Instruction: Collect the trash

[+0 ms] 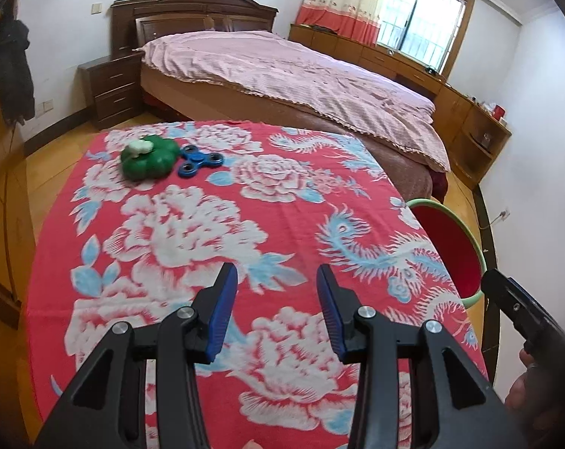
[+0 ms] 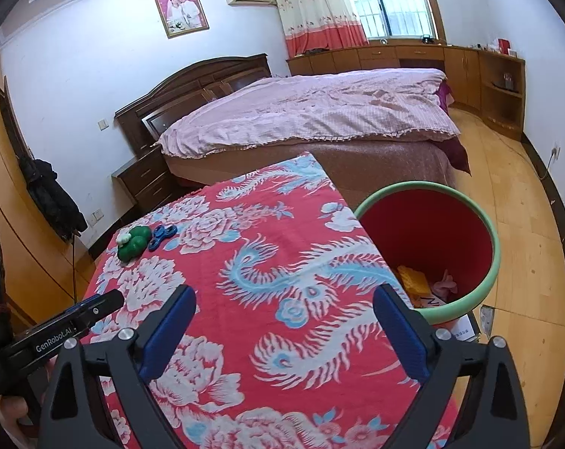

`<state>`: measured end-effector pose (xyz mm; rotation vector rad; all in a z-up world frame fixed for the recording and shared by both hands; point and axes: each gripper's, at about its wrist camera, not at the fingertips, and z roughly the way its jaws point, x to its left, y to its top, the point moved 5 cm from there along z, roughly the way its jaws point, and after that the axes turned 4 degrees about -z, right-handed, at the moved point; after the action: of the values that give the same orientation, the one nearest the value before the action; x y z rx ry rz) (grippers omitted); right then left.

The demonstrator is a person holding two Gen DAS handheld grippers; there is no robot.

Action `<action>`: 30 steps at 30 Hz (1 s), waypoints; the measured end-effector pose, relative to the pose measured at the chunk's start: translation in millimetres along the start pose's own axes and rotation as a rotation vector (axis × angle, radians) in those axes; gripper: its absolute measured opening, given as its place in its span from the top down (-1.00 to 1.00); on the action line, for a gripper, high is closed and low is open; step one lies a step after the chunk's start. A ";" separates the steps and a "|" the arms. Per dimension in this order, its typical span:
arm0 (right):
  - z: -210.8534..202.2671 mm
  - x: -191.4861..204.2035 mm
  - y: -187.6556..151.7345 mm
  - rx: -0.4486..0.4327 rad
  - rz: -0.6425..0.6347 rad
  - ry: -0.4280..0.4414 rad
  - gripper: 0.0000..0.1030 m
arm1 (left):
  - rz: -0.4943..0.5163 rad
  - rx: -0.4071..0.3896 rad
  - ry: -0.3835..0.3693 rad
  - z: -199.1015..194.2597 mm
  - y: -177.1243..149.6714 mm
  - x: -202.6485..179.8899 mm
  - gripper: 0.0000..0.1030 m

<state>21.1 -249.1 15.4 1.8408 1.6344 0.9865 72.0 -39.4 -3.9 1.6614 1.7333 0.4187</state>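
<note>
On the table [image 1: 282, 202], at about 11 o'clock from the left gripper [image 1: 277, 292], a green toy [image 1: 147, 159] with a white bit on top touches a blue spinner [image 1: 200, 161] just to its right; both lie near the far left corner, well apart from either gripper. The left gripper hovers over the near middle of the cloth, its jaws spread and holding nothing. The right gripper [image 2: 284, 318] hangs near the table's right edge, likewise spread wide and empty. At 1 o'clock from it, a red bin [image 2: 495, 250] stands on the floor beside the table with a few scraps in its bottom. The step in hand looks like the reach for the next piece; the left gripper needs to travel forward-left, straddle the spinner or toy, close, then carry it across to the bin.
</note>
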 end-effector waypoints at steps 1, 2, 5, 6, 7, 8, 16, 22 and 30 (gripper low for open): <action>-0.9 1.9 -0.5 -0.003 0.001 0.000 -0.90 | -0.003 -0.003 0.002 -1.7 -0.7 2.9 0.15; -1.4 5.3 -2.0 -0.007 0.000 0.004 -0.90 | -0.007 -0.008 0.008 -4.0 -1.7 6.9 0.15; 2.0 11.8 -6.1 -0.005 -0.007 0.003 -0.90 | 0.000 -0.035 0.048 -9.7 -2.6 15.4 0.15; 3.1 13.5 -7.8 -0.001 -0.010 -0.001 -0.90 | 0.001 -0.046 0.067 -11.3 -2.8 18.7 0.15; 5.0 16.0 -9.8 0.004 -0.013 -0.003 -0.90 | 0.000 -0.056 0.079 -12.8 -3.0 21.5 0.15; 6.0 18.3 -11.7 0.008 -0.014 -0.006 -0.90 | -0.002 -0.066 0.091 -14.3 -3.3 24.6 0.15; 1.7 32.8 -25.3 0.006 -0.029 -0.024 -0.90 | -0.023 -0.077 0.085 -17.9 -12.7 36.9 0.15; -0.7 39.2 -33.9 0.002 -0.038 -0.027 -0.90 | -0.017 -0.107 0.111 -23.2 -17.1 40.0 0.15; -1.9 40.9 -36.1 0.008 -0.042 -0.023 -0.90 | -0.009 -0.114 0.151 -22.0 -20.4 41.3 0.15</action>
<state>-2.1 -203.1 -2.8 1.8089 1.6588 0.9392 44.6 2.8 -12.2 1.5744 1.7892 0.6413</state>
